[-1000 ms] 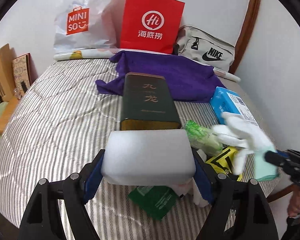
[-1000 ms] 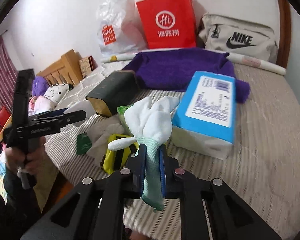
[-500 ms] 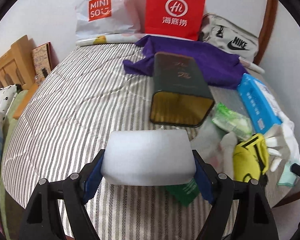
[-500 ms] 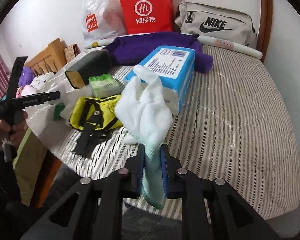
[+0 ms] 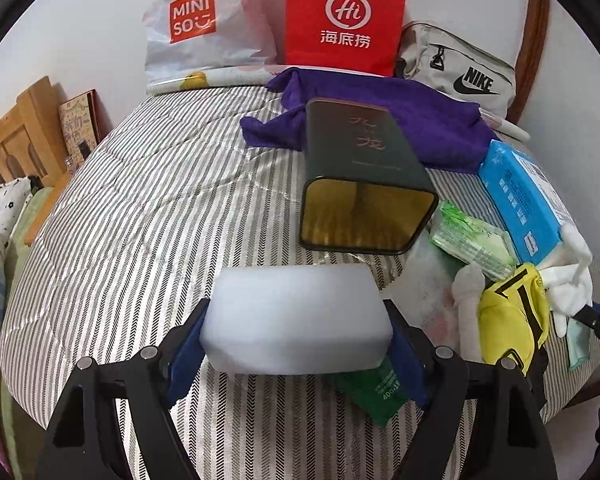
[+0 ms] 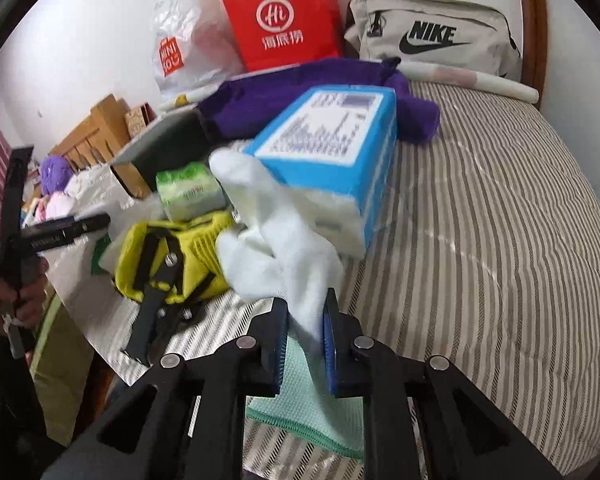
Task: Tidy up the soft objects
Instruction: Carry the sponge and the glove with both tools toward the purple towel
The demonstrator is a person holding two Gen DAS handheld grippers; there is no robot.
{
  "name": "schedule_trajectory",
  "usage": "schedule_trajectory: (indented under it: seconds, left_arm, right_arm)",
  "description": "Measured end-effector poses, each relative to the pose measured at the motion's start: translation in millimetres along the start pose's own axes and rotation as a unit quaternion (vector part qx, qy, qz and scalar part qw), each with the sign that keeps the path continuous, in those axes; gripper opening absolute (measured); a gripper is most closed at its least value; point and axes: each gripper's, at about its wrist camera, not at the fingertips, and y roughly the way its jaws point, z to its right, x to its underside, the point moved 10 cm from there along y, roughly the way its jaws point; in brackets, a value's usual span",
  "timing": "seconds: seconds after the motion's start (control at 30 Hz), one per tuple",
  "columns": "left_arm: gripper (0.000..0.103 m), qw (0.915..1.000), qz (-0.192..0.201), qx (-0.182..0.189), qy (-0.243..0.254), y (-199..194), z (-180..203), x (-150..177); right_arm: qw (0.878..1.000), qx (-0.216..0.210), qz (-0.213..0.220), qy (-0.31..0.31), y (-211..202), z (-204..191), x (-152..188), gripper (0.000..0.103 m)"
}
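While both grippers carry something soft, nothing looks sorted into a final place yet, so I judge the task to be in an early or middle stage. The left gripper (image 5: 296,320) has its jaws spread fairly wide and pressed on the two ends of a white sponge (image 5: 296,316), held above the striped bed (image 5: 140,220) just in front of the open mouth of the dark tin (image 5: 364,176), which lies on its side. The right gripper (image 6: 304,336) is closed narrow on the cuff of a white glove (image 6: 276,248), whose fingers flop forward toward the blue tissue pack (image 6: 332,152); the green cuff edge hangs below the jaws. Left to handle, as far as can be seen, is the heap near the bed's edge: a yellow pouch (image 5: 512,320) with black straps, a green-and-white tissue packet (image 5: 476,240), a green sachet (image 5: 376,392) under the sponge, another white soft item beside the pouch, and the purple towel (image 5: 380,120) spread behind the tin. Whether the tin is the intended container cannot be told, though the sponge sits lined up with its opening. The bags (image 5: 340,20) against the wall seem untouched.
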Motion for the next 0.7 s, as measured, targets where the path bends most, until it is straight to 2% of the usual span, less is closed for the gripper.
schedule_trajectory:
  seconds: [0.17,0.3,0.5,0.6,0.7]
  left_arm:
    - [0.079,0.9999,0.009,0.010,0.004,-7,3,-7]
    - [0.079,0.9997,0.016,0.016,-0.004,-17,1,-15]
    - [0.079,0.9989,0.032,0.028,-0.018,-34,-3,-35]
    - [0.079,0.9984,0.040,0.036,-0.018,-45,-1,-51]
    - [0.079,0.9986,0.042,0.029,-0.011,-48,0,-66]
  right_arm:
    - [1.000,-0.009,-0.009,-0.010,-13,-6,8,0.012]
    - [1.000,-0.023,0.013,-0.006,-38,-12,-1,0.012]
    - [0.997,-0.036,0.063,-0.016,-75,-25,-39,0.012]
    - [0.996,-0.039,0.078,-0.021,-82,-29,-63,0.012]
    - [0.995,-0.039,0.084,-0.023,-80,-28,-88,0.012]
